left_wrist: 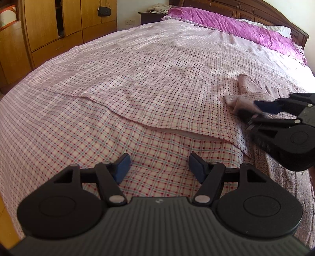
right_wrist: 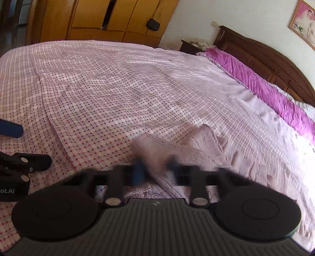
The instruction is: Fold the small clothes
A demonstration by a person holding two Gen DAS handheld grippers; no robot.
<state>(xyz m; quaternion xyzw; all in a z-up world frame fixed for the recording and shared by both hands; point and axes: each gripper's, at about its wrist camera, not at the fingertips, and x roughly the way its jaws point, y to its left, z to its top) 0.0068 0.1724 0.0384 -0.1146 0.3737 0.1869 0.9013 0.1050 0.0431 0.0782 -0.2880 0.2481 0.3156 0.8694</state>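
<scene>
Jaws: left gripper (left_wrist: 158,167) spread over checked bedsheet (left_wrist: 137,82); wooden wardrobe (left_wrist: 49,29) behind.

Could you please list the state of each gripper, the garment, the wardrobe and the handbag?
left gripper: open, empty.
right gripper: blurred, fabric between its fingers.
pink garment: crumpled on the bed.
wardrobe: one door ajar.
black handbag: hanging on wardrobe.

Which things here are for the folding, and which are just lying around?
For the folding:
- pale pink knitted garment
- right gripper, at the garment
- left gripper, open, empty

Just lying around:
- magenta pillow
- black handbag
- wardrobe
- framed picture
</scene>
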